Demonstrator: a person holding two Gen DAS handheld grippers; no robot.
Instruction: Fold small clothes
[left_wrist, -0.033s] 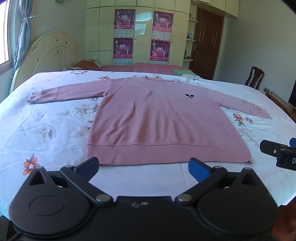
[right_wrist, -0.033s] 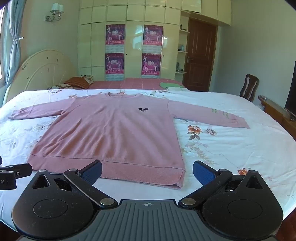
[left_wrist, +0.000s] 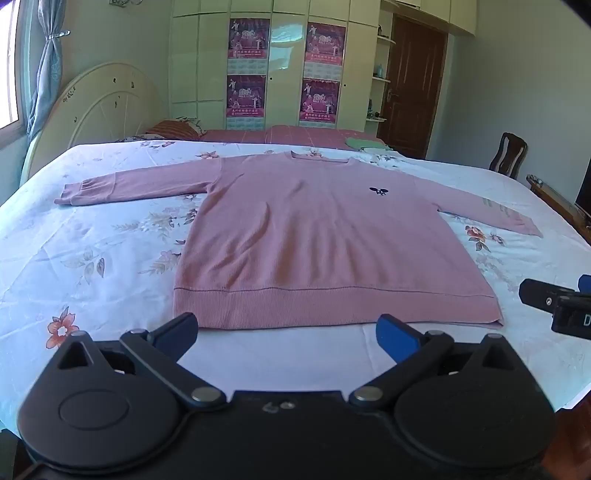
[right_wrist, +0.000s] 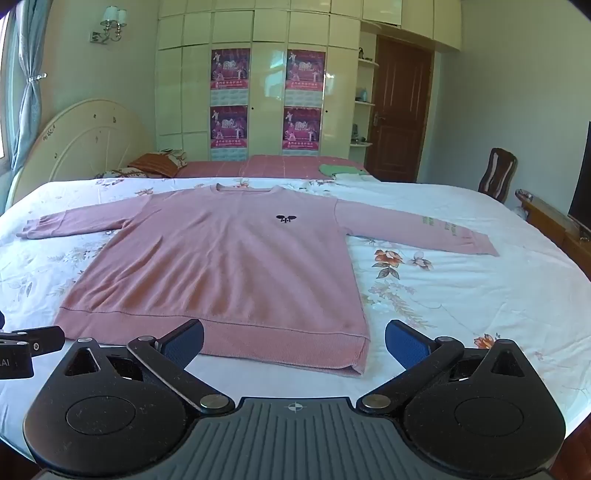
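Observation:
A pink long-sleeved sweater (left_wrist: 325, 240) lies flat and face up on the floral bed sheet (left_wrist: 92, 258), both sleeves spread out to the sides, hem toward me. My left gripper (left_wrist: 286, 328) hovers open just in front of the hem, nothing between its blue pads. In the right wrist view the same sweater (right_wrist: 221, 266) fills the left and middle, and my right gripper (right_wrist: 294, 334) stands open over the hem's right corner, holding nothing. Each gripper shows at the edge of the other's view: the right gripper's tip (left_wrist: 554, 306) and the left gripper's tip (right_wrist: 29, 345).
A cream headboard (left_wrist: 103, 110) and pillows (right_wrist: 155, 166) are at the far left. A folded green cloth (right_wrist: 340, 170) lies at the far side on a red cover. A wooden chair (right_wrist: 496, 173) and a low wooden cabinet (right_wrist: 554, 221) stand right of the bed.

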